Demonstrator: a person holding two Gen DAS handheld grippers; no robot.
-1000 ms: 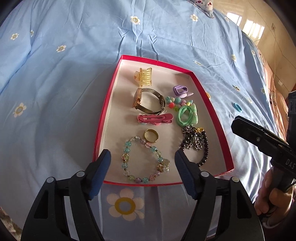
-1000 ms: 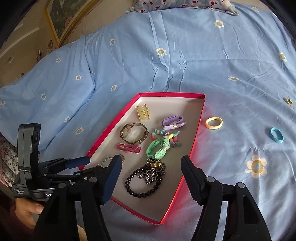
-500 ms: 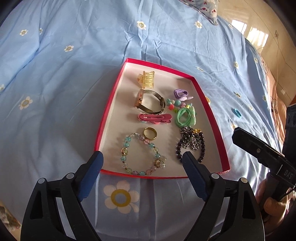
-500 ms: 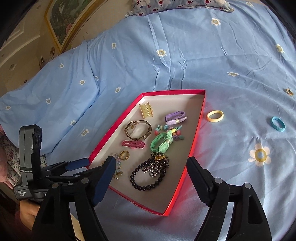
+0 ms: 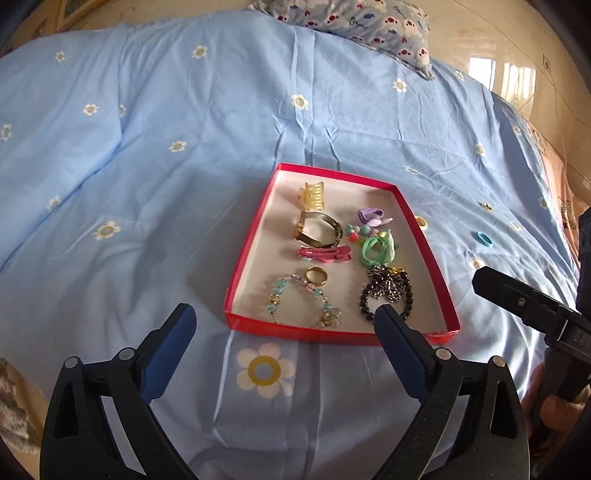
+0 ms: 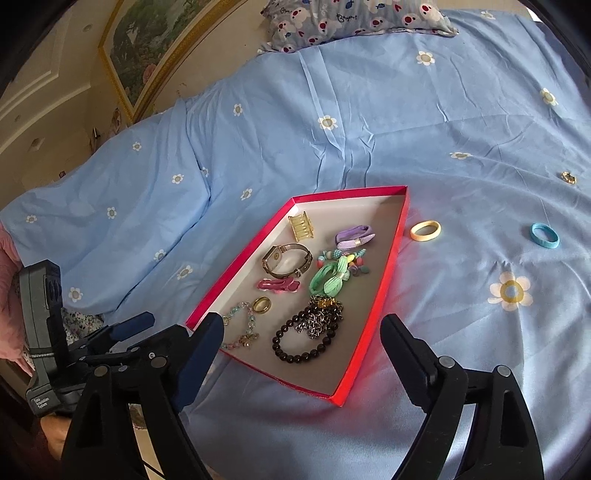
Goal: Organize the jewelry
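Note:
A red tray (image 5: 246, 258) (image 6: 384, 291) lies on the blue bedspread. It holds a yellow claw clip (image 5: 313, 194), a watch (image 5: 317, 230), a pink clip (image 5: 325, 254), a gold ring (image 5: 316, 275), a pastel bead bracelet (image 5: 301, 301), a black bead bracelet with chain (image 6: 308, 332), green (image 6: 328, 278) and purple (image 6: 354, 236) hair ties. Outside the tray lie a yellow hair tie (image 6: 425, 230), a blue hair tie (image 6: 544, 235) and a small gold piece (image 6: 569, 177). My left gripper (image 5: 284, 326) is open and empty in front of the tray. My right gripper (image 6: 301, 332) is open and empty at its near corner.
A patterned pillow (image 6: 354, 18) lies at the head of the bed. A framed painting (image 6: 147, 48) hangs on the wall to the left. The bed's edge falls away at the lower left in the right wrist view.
Both grippers have pulled back and up from the tray and their jaws have opened wider. The jewelry has not moved.

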